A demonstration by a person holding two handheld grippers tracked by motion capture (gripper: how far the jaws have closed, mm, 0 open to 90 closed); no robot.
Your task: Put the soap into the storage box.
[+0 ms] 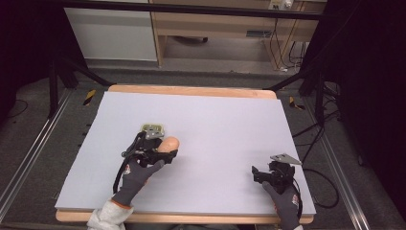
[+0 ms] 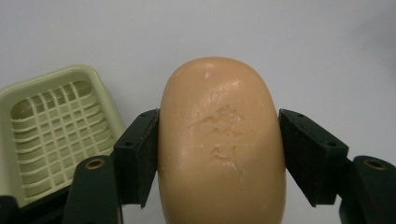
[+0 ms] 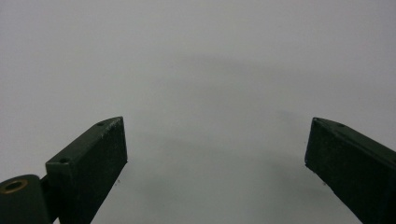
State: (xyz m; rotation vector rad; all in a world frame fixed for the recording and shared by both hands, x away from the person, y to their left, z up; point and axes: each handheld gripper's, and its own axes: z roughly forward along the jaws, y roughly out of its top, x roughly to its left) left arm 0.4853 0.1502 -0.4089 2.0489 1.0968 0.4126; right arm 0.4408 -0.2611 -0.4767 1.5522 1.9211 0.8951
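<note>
Two tools on my desk, logged left to right.

Item 1, soap dish: pale green, slatted floor, empty. It sits left of centre on the desk, toward the near edge, just beyond my left tool. Whether the dish touches the soap I cannot tell.

Item 2, left tool, clamped on the soap bar. The bar lies flat between the jaws, one pad on each long side, its rounded end pointing away from my hand. In the left gripper view the dish is just to the left of the bar.

Risk, as I judge it: the bar is smooth and curved, and the pads bear on its bulging flanks. A harder squeeze or a tilt could squirt it forward out of the jaws. The dish rim is raised; a low approach could catch it and push the dish across the desk.

Item 3, right tool: jaws spread wide, nothing between them, over bare desk near the front right corner, well apart from the soap.
</note>
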